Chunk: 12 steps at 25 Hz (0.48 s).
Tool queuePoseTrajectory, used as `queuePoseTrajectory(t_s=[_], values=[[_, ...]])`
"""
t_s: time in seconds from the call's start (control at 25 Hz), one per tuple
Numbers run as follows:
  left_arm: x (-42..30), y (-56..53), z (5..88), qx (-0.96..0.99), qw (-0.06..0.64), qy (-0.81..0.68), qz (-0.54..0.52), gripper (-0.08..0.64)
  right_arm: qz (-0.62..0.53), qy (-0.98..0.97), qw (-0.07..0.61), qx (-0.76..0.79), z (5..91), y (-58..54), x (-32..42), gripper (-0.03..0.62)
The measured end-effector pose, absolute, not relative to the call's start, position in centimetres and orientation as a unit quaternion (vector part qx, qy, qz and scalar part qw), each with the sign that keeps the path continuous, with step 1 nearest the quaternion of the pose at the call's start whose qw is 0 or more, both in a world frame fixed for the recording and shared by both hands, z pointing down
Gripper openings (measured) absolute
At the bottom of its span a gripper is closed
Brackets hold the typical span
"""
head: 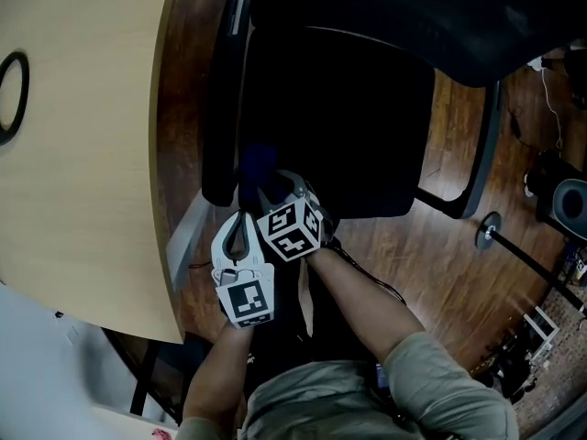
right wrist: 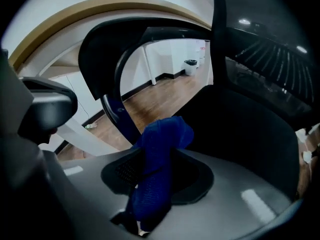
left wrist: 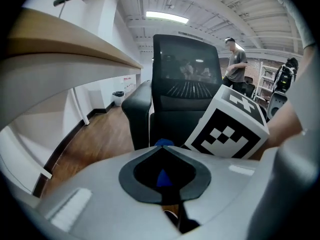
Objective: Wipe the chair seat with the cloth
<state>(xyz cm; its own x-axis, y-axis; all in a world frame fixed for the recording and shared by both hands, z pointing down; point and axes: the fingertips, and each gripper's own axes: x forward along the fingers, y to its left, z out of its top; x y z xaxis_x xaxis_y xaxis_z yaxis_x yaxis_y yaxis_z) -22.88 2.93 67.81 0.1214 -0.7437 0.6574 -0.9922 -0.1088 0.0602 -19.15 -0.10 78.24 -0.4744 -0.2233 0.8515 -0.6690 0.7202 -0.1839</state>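
Observation:
The black chair seat point(head: 339, 126) fills the middle of the head view. A bunched blue cloth point(head: 257, 165) rests at the seat's near left corner, beside the left armrest point(head: 220, 108). My right gripper point(head: 277, 189) is shut on the cloth point(right wrist: 159, 159), which sticks out past its fingertips over the seat point(right wrist: 240, 129). My left gripper point(head: 240, 218) sits close beside it on the left, jaws together point(left wrist: 161, 147) and holding nothing. A bit of the blue cloth point(left wrist: 163, 143) shows just beyond its tips.
A light wooden desk point(head: 83, 154) curves along the left, very near the armrest. The chair's backrest point(head: 440, 16) rises at the top. Wooden floor point(head: 459, 273) lies to the right, with a stand base point(head: 488, 230) and cables. A person point(left wrist: 235, 64) stands far behind the chair.

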Motion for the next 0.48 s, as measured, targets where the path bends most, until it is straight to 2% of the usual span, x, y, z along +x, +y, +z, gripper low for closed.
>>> queuePoseTrajectory(t_s=[0.24, 0.48], values=[[-19.3, 2.7, 68.6, 0.72, 0.243, -0.597, 0.257, 0.005, 0.271, -0.802, 0.427, 0.317, 78.8, -1.1, -13.2, 0.13], [-11.6, 1.2, 66.9, 0.76, 0.232, -0.554, 0.247, 0.005, 0.302, -0.76, 0.418, 0.395, 78.0, -1.7, -2.7, 0.13]])
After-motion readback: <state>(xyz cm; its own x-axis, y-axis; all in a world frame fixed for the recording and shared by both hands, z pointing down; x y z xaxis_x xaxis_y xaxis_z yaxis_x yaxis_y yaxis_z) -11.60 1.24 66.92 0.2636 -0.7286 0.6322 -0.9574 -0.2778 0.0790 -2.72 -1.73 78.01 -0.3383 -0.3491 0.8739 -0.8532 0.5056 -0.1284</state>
